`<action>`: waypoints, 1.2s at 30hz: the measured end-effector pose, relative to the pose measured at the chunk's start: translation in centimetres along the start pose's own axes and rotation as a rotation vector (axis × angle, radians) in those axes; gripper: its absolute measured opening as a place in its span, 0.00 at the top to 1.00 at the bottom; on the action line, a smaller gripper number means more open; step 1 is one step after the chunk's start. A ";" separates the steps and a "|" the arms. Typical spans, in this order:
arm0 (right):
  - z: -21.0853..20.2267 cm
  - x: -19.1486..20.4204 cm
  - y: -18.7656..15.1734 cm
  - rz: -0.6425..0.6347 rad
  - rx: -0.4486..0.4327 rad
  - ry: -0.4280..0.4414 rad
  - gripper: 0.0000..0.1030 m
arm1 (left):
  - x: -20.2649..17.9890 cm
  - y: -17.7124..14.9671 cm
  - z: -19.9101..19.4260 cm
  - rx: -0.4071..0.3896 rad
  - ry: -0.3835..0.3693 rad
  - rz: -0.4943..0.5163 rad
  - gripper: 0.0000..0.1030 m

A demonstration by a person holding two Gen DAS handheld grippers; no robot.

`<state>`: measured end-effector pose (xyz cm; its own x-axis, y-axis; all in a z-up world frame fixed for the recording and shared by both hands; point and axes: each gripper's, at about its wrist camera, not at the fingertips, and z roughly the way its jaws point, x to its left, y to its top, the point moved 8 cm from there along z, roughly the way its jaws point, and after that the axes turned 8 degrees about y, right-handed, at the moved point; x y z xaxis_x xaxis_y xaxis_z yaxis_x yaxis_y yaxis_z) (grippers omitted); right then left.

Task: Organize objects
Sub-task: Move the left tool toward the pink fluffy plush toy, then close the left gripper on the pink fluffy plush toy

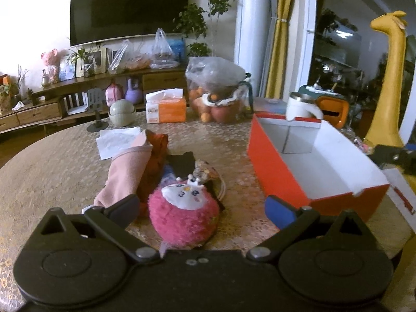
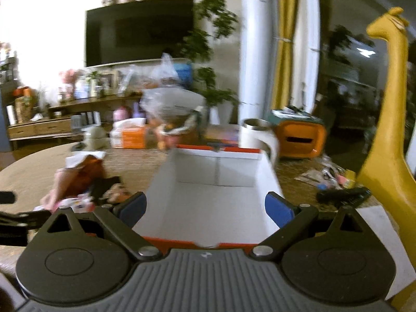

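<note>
Between the spread fingers of the left gripper [image 1: 202,212], which holds nothing, a fluffy pink plush toy [image 1: 183,219] lies on the table [image 1: 59,166]. Just ahead and left of that gripper, a pink cloth roll [image 1: 126,173] touches a rust-red cloth [image 1: 156,156]. Ahead to its right stands the red box [image 1: 275,171]. The right gripper [image 2: 205,208], also wide open and holding nothing, hovers over the near end of that box's [image 2: 208,189] white interior, with a yellow giraffe figure [image 2: 387,140] to its right.

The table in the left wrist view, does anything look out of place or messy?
Yes. The pink plush toy, pink cloth and small items lie heaped beside the red box, whose inside looks bare where visible. Nothing looks spilled or broken.
</note>
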<state>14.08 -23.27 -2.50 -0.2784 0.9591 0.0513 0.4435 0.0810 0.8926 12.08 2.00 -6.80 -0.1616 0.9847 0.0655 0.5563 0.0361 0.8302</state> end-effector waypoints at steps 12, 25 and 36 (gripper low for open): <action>5.3 -8.2 -0.9 0.060 0.161 -0.146 0.05 | 0.1 -1.6 6.7 0.066 0.072 0.097 0.01; 9.5 -11.3 -2.0 0.080 0.286 -0.129 0.38 | 0.4 -2.7 9.6 0.099 0.121 0.133 0.01; 9.9 -10.3 -3.2 0.042 0.358 -0.062 0.80 | -0.1 -2.4 9.6 0.065 0.109 0.147 0.01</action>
<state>23.96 -30.70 -10.32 -0.2059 0.9774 0.0477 0.7266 0.1200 0.6765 18.58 3.44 -14.10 -0.1596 0.9560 0.2460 0.6313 -0.0927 0.7700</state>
